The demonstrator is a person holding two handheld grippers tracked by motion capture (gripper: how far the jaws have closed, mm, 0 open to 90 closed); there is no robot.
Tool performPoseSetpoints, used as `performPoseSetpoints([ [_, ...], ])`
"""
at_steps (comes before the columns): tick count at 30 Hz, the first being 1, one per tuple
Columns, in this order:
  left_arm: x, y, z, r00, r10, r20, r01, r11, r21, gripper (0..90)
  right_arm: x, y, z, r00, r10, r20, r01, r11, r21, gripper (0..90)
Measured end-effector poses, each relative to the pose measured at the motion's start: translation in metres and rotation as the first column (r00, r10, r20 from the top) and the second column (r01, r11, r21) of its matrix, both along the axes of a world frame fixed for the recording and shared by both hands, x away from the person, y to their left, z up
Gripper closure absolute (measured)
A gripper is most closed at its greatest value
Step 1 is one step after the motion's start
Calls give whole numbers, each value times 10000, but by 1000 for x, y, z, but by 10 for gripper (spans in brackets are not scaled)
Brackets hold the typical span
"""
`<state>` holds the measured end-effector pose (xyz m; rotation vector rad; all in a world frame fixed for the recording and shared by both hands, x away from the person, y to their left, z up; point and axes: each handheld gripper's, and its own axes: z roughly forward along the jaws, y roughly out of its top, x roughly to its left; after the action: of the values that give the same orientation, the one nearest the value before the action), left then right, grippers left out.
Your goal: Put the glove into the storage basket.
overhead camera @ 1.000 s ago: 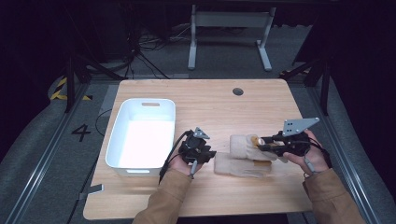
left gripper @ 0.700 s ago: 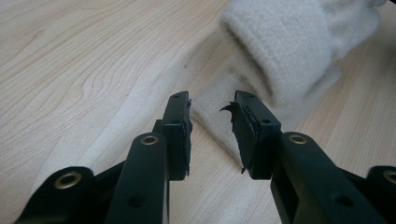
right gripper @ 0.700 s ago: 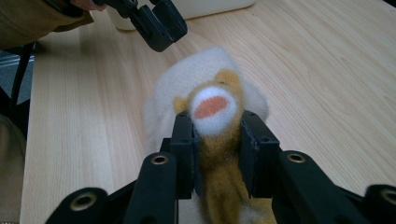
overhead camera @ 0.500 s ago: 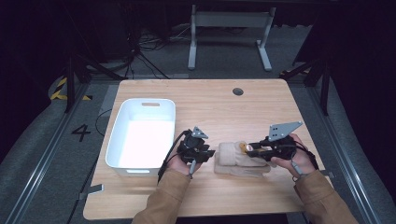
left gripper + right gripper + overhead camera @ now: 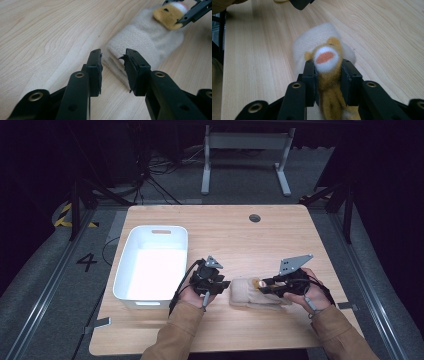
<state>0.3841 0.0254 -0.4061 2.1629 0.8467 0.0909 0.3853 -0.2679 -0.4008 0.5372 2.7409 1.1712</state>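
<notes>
plainly, the work in hand looks like folding or rolling a cream fleece sock [image 5: 250, 292] whose toe end is a yellow plush animal face [image 5: 325, 56], and the fold seems about half made. the sock lies on the wooden table [image 5: 235, 230], just right of the white plastic bin [image 5: 152, 265], between the two hands.

the right gripper [image 5: 328, 75] pinches the plush part from both sides, the pads pressing into the yellow fur, so it holds the toe end, doubled back over the cream body; its jaws have just been easing a little wider, with the fur between them all the while. the left gripper [image 5: 113, 66] sits at the cuff end of the sock, on the side nearer the bin, jaws narrowly parted, the folded edge just ahead of the tips and nothing clamped as far as i can tell.

by my reading, the next move calls for the left gripper to pin or take the cuff edge while the right lays the face end down flat, then for one gripper to lift the bundle toward the bin. the fleece is soft and springy, so a loose pinch may let the fold fall open.

the table is pale wood grain with a round cable hole [image 5: 255, 217] well beyond the sock. around it the room is dark: grey floor, a metal stand [image 5: 245, 150], cables, and yellow-black tape [image 5: 65, 215] far left of the bin.
</notes>
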Motion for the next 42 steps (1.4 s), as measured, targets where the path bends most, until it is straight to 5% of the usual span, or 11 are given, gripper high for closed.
performPoseSetpoints([
  [14, 2, -4, 2, 9999, -165, 47, 166, 9998, -86, 663, -5, 5, -16, 9977, -635, -253, 620, 9965, -563, 660],
  [19, 4, -7, 2, 9995, -329, -13, 329, 9995, -15, 651, -5, 6, -21, 9963, -752, -408, 719, 9945, -768, 586],
  [24, 4, -12, 2, 9985, -551, 25, 551, 9985, -75, 563, -4, 3, -23, 9970, -636, -432, 612, 9965, -562, 450],
  [29, 5, -15, 2, 9977, -672, 96, 674, 9975, -194, 426, -5, -1, -19, 9968, -774, -206, 768, 9966, -291, 414],
  [42, 5, -21, 3, 9946, -1041, 42, 1041, 9946, -33, 423, -8, -21, 2, 9899, -1414, 71, 1410, 9893, 370, 429],
])
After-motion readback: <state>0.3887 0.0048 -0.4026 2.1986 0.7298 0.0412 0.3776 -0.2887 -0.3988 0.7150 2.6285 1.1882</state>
